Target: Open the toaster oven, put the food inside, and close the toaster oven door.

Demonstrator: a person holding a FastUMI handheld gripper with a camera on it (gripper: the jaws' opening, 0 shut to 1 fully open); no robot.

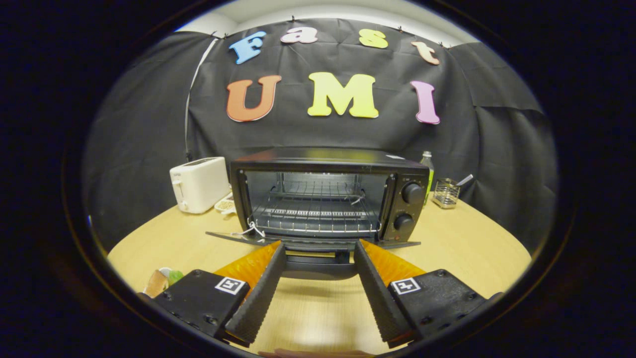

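Your hand-held gripper (318, 246) is standing wide open, its two fingers spread well apart and gripping nothing. The fingertips are reaching the front edge of the toaster oven's door (313, 242), which is lying folded down flat, with the door handle (319, 266) sitting between the fingers; you cannot tell whether the tips are touching the door. The toaster oven (330, 194) is sitting just ahead of the fingers on the wooden surface (477, 248), its cavity open and a bare wire rack (315, 211) showing inside. To its left a white toaster (198, 184) is standing, with a small dish (226, 205) beside it. To its right a green bottle (427, 174) and a small wire basket (445, 193) are standing. Beside your left finger some food items (164, 279) are lying on the surface.
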